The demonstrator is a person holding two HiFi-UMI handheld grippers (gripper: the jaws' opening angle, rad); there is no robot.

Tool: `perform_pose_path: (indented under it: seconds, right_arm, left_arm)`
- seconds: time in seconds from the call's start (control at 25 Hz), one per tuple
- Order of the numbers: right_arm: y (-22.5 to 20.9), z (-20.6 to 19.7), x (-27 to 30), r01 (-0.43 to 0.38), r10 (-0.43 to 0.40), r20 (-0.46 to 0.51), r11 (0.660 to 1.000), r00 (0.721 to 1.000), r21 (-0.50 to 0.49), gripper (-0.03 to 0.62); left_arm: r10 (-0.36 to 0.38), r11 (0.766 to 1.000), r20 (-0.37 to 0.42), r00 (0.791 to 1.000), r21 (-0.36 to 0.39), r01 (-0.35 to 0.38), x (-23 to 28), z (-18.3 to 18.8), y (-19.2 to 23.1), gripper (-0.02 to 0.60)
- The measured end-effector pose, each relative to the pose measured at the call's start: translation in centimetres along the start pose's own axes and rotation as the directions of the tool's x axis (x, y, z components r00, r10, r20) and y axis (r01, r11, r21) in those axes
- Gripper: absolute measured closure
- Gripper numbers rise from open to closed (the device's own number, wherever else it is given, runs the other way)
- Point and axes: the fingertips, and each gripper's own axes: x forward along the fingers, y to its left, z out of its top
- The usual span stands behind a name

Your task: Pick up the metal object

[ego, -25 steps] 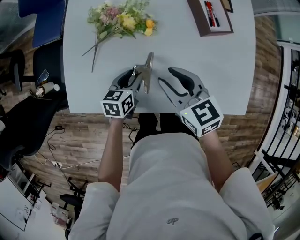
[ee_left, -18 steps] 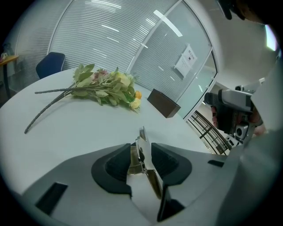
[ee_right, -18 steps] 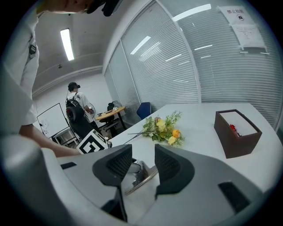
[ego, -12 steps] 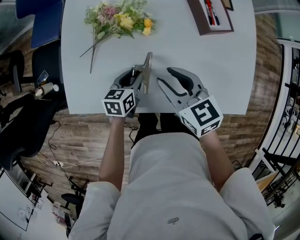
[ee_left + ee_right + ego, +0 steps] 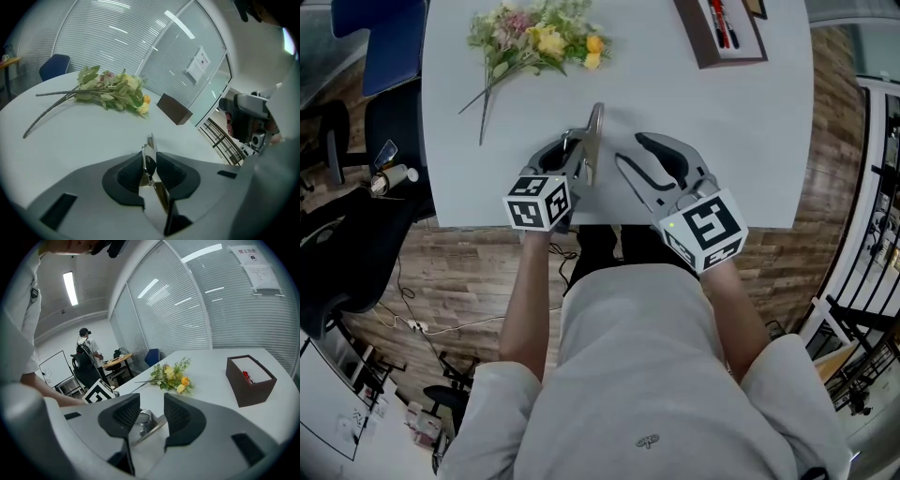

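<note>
The metal object (image 5: 594, 133), a slim shiny hinged piece, stands on edge on the white table (image 5: 741, 141). My left gripper (image 5: 580, 156) reaches it from the left. In the left gripper view the metal object (image 5: 151, 142) sits between the dark pads of the left gripper (image 5: 150, 158); the jaws are closing and both pads touch it. My right gripper (image 5: 634, 152) is open just right of it with nothing between its jaws. In the right gripper view the metal object (image 5: 151, 423) lies beyond the open right gripper (image 5: 152, 405).
A bunch of yellow and pink flowers (image 5: 539, 37) lies at the table's far left. A brown box with pens (image 5: 722, 33) stands at the far right. Office chairs (image 5: 356, 122) stand left of the table, and a person stands far off in the room (image 5: 86, 352).
The left gripper's jaws have drawn in round the metal object. Both hands have stayed almost in place.
</note>
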Motion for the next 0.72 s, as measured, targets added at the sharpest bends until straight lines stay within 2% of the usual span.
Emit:
perform_pose_path:
  seconds: [0.32, 0.72]
  right_arm:
    - [-0.2, -0.1, -0.1, 0.0, 0.0, 0.002, 1.0, 1.0, 0.001, 0.428]
    - [-0.1, -0.1, -0.5, 0.001, -0.001, 0.015, 1.0, 1.0, -0.004, 0.428]
  left_arm:
    - [-0.019, 0.999, 0.019, 1.0, -0.045, 0.02, 0.0, 0.0, 0.0, 0.505]
    - [-0.065, 0.996, 0.034, 0.997, -0.064, 0.067, 0.0, 0.5, -1.0, 0.538]
